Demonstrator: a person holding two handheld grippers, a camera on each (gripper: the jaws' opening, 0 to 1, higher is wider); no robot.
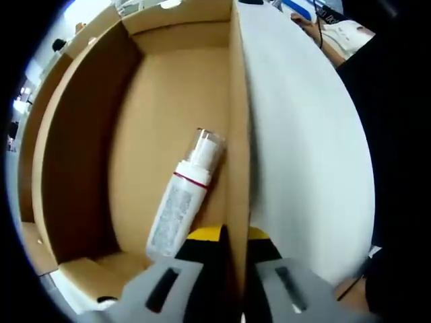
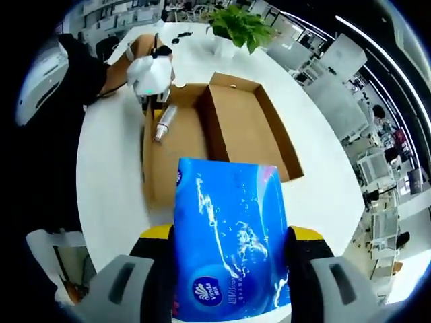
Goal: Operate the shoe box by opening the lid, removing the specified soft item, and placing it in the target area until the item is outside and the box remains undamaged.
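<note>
An open brown shoe box (image 1: 168,101) lies on the white table (image 1: 303,148). A white bottle (image 1: 182,202) with a clear cap lies on the box floor. My left gripper (image 1: 236,235) straddles the box's side wall (image 1: 237,134), one jaw inside and one outside, shut on it. In the right gripper view my right gripper (image 2: 229,235) is shut on a blue soft tissue pack (image 2: 229,229), held above the table short of the box (image 2: 175,148). The lid (image 2: 249,128) lies folded open to the right. The bottle (image 2: 163,123) and the left gripper (image 2: 151,77) sit at the box's far end.
A potted green plant (image 2: 239,27) stands at the far side of the round white table (image 2: 108,168). A person's arm in dark clothes reaches in from the upper left. Papers and a blue object (image 1: 300,8) lie near the table's far edge.
</note>
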